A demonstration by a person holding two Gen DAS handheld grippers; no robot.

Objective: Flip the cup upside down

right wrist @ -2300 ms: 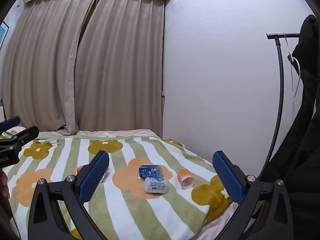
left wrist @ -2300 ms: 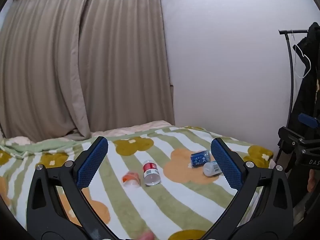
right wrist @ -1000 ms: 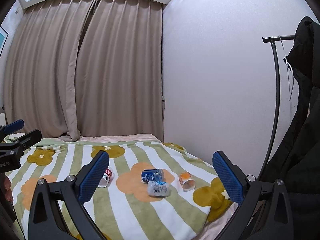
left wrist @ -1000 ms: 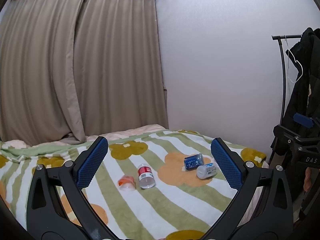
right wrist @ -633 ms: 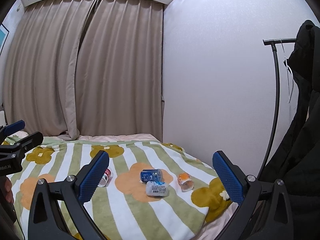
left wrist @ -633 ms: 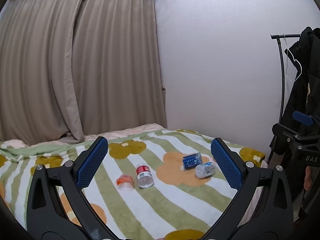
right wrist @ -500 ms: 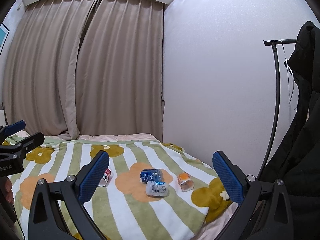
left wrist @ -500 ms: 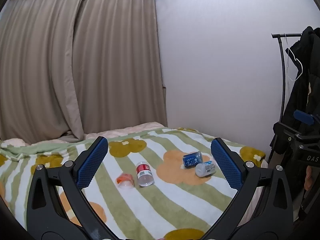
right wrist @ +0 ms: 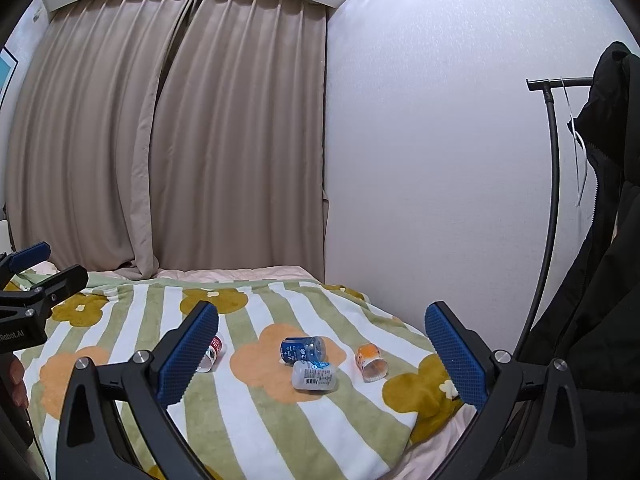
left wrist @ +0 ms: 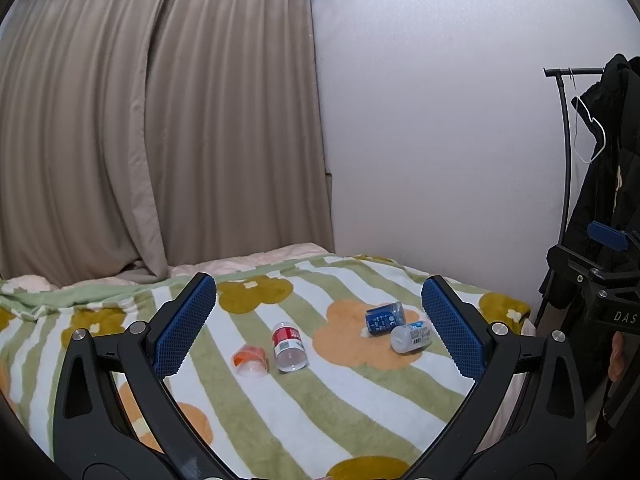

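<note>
Both the left tool and the right tool are held spread wide and empty above the bed. Four cups are seen lying on their sides on the striped blanket, among them a red-labelled cup beside an orange cup.

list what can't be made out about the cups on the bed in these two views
- Red cup, right wrist view: mostly hidden behind the gripper's left finger.
- Label text on the blue cup and clear cup, both views: too small to read.
- Whether those two touch: cannot tell; they overlap in both views.
- Left-hand orange cup, left wrist view: outside the right wrist view's visible bed, so seen from one angle only.
</note>
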